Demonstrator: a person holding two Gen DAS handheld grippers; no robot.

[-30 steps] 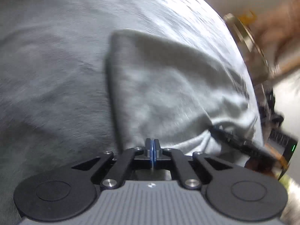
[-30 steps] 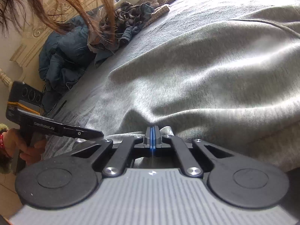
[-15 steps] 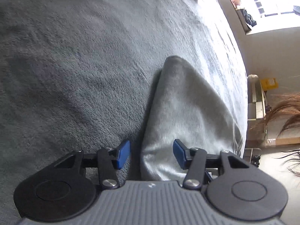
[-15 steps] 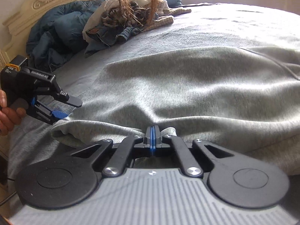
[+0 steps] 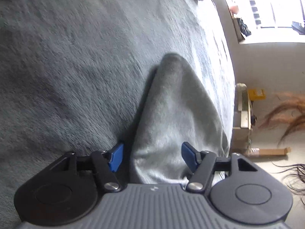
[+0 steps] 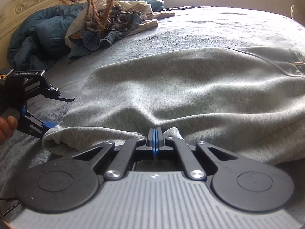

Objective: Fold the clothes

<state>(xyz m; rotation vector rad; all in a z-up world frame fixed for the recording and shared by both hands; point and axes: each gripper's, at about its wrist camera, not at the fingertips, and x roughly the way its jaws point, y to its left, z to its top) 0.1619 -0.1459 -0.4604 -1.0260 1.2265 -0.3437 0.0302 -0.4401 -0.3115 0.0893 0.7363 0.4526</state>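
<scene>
A light grey sweatshirt [image 6: 190, 91] lies spread on a grey bed cover [image 6: 190, 32]. My right gripper [image 6: 154, 141] is shut on the sweatshirt's near edge. My left gripper [image 5: 150, 157] is open, its blue pads on either side of a folded end of the sweatshirt [image 5: 175, 118] without pinching it. In the right wrist view the left gripper [image 6: 51, 110] shows at the garment's left corner, open, one finger above the cloth and one at its edge.
A pile of clothes [image 6: 106, 26] and a dark blue quilt [image 6: 38, 40] lie at the head of the bed by a carved headboard [image 6: 28, 5]. Beyond the bed's edge are a bright window [image 5: 266, 9], a flat cardboard box [image 5: 266, 150] on the floor and hanging hair [image 5: 286, 114].
My left gripper has opened and let go of the sweatshirt, whose end now lies on the bed. My right gripper has stayed shut on the near edge.
</scene>
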